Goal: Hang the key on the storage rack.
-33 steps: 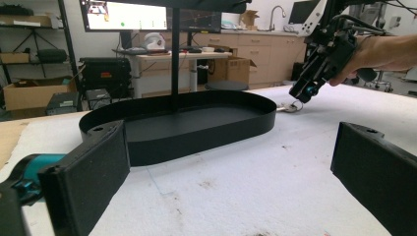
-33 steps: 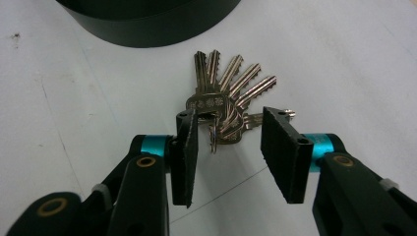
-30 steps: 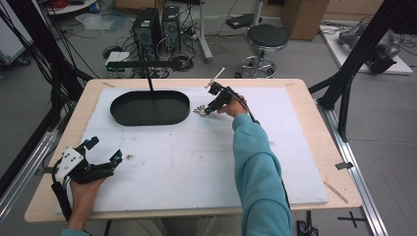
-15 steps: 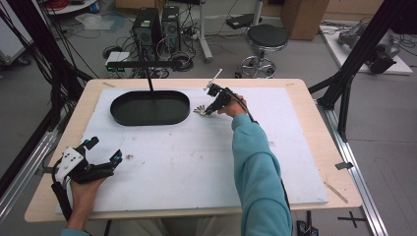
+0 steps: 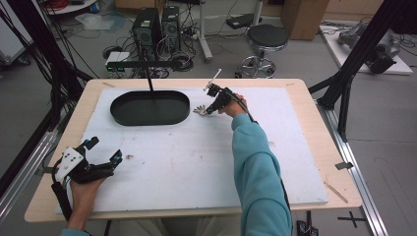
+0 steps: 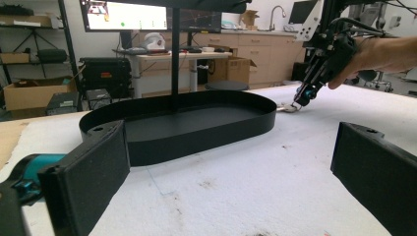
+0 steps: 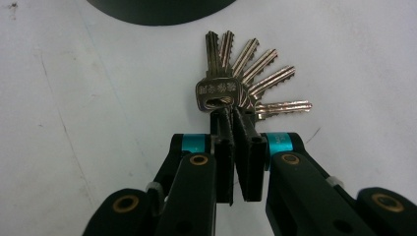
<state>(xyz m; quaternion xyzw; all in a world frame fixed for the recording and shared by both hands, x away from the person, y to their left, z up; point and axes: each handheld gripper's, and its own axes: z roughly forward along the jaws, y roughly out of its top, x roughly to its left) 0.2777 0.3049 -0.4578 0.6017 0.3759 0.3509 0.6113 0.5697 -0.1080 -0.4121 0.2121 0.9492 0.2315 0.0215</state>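
Up near the top centre of the high view, the right gripper (image 5: 212, 105) is down at the counter (image 5: 305, 147), and its jaws are clenched on the bunch of keys (image 5: 199, 110). The right gripper view shows it close: the two black jaws meet almost flat together around the heads of the keys (image 7: 231, 93), where a ring would gather them, though the ring itself is hidden. The blades fan out away from the jaws toward the top and right of that frame, so the long axis of the bunch runs roughly straight on from the gripper rather than across it. Whether the keys are lifted or resting on the white sheet, I cannot tell.

What matters for the coming move is the black oval tray (image 5: 150, 107). It lies just to the left of the keys in the high view, near but apart from them, and its rim edges into the top of the right gripper view (image 7: 162, 12), just beyond the key tips. From the left gripper view the tray (image 6: 196, 123) sits in the middle, with the right gripper (image 6: 297, 101) just past its right end. I'd judge a short carry leftward over the low wall would put the keys inside.

The left gripper (image 5: 105, 164) rests at the lower left of the high view, well apart from all this, its jaws released and wide, holding nothing. The right hand is plainly the nearer one.
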